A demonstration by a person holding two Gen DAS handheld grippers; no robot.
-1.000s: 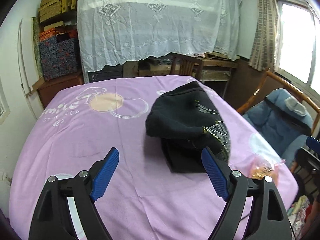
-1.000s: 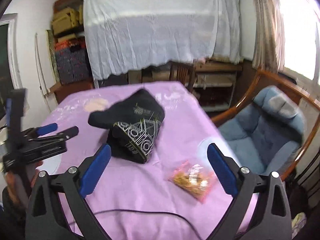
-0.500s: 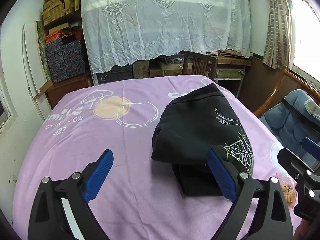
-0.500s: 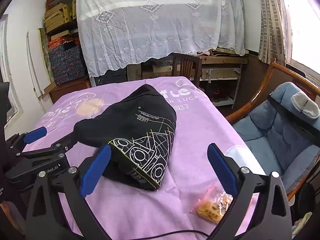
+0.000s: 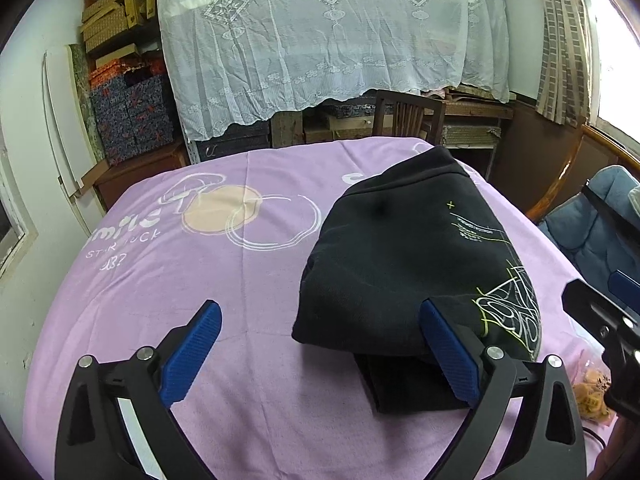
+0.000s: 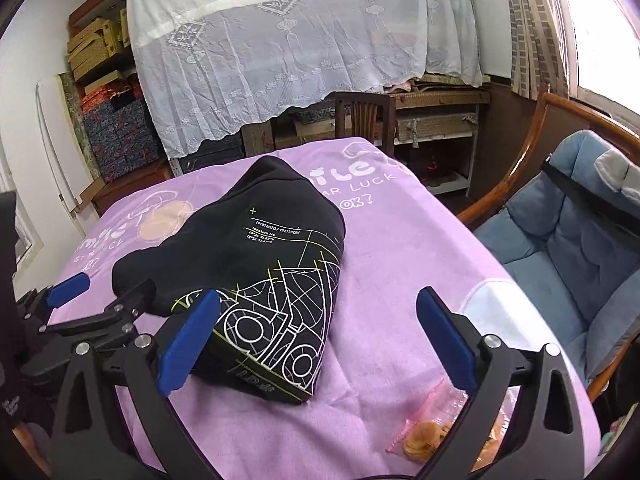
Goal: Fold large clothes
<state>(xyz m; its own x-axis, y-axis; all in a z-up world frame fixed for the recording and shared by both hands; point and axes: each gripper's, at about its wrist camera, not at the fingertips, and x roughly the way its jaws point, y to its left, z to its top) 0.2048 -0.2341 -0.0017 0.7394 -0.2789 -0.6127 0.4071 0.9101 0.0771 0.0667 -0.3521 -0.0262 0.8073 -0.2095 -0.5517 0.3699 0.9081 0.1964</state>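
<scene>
Nearest, left gripper (image 5: 318, 354) above the purple cloth (image 5: 248, 280), jaws opening, almost at full spread, nothing between the pads; one blue pad over bare cloth, the other just at the near edge of the black garment (image 5: 404, 264). Right gripper (image 6: 318, 344) likewise spread wide and empty, one pad overlapping the printed near end of the garment, the other over bare cloth. Beside the right gripper, near the table's corner, a pink snack bag (image 6: 432, 436), apart from the garment.

Further in, the garment itself: a thick, loosely doubled bundle in the middle-right of the table, printed end toward the grippers, a darker layer poking out underneath at the near edge.

Probably a fresh grasp coming up. Best to go for the near corners, one each side, low enough to catch every layer, not just the top flap. Worth keeping clear of the snack bag and not pinching the cloth below.

Beyond the table, a wooden chair (image 5: 408, 114), a white lace drape (image 5: 320, 28), an armchair (image 6: 568, 240).
</scene>
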